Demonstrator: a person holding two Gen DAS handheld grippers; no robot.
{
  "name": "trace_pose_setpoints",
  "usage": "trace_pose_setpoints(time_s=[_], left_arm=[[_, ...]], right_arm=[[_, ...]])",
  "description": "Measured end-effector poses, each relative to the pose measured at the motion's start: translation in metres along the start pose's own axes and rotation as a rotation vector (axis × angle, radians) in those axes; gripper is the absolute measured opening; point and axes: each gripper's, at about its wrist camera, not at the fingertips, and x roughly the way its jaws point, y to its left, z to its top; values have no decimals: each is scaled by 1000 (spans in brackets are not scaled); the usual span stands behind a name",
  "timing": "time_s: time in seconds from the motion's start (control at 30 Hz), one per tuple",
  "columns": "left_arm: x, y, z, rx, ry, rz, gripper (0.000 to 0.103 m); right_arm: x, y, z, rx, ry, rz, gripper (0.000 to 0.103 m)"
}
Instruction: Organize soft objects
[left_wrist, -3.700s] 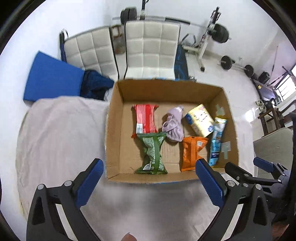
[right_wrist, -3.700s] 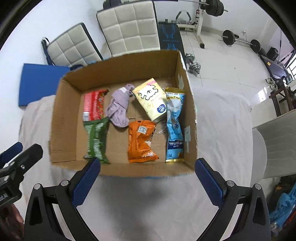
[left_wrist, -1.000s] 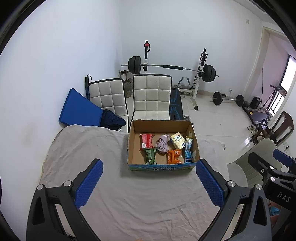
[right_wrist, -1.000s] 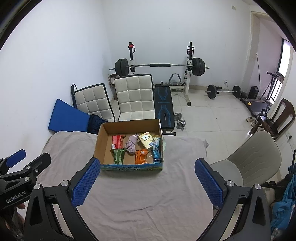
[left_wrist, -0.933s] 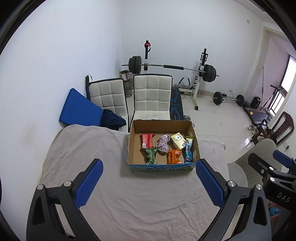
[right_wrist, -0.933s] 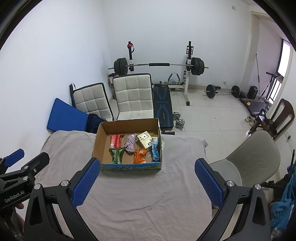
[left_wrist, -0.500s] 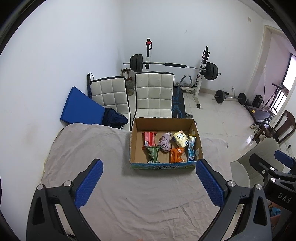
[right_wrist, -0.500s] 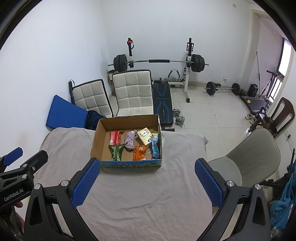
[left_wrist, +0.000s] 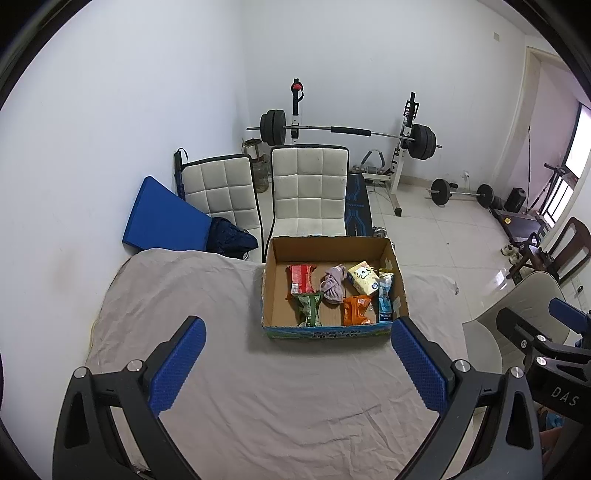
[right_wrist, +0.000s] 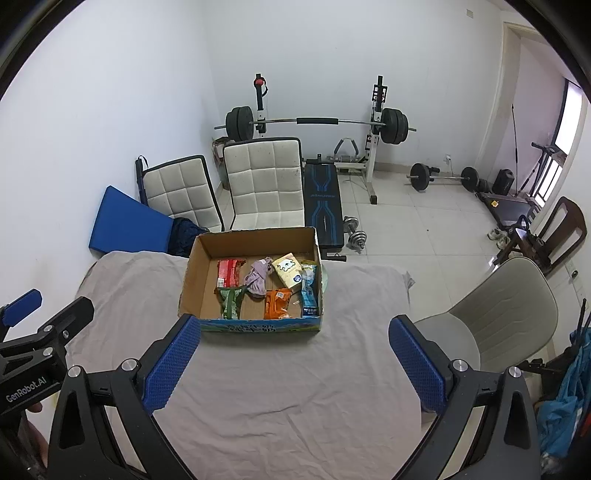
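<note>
My left hand-held gripper (left_wrist: 295, 363) reads "GenRobot.AI" and my right hand-held gripper (right_wrist: 291, 360) "DAS"; both hang spread wide and empty above the cloth-covered tabletop (left_wrist: 280, 398). One cardboard box (left_wrist: 271, 291) sits there holding six soft things: five packets and one mauve cloth (left_wrist: 331, 285).

A white-walled room with a pale tiled floor (right_wrist: 424, 236). Against the far wall stands a barbell rack (right_wrist: 317, 122) with a black weight bench (right_wrist: 323, 206) before it. Two white padded chairs (right_wrist: 266, 184) and a blue mat (right_wrist: 129, 225) sit far left. A beige chair (right_wrist: 498, 314) stands right, near a bright window (right_wrist: 569, 118).
</note>
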Motion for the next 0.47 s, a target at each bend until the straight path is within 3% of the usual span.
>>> trace_pose_setpoints(time_s=[0.47], left_arm=[[-4,1,0,6,-8,6,103]], right_arm=[[2,1,0,-8,-2,0,103]])
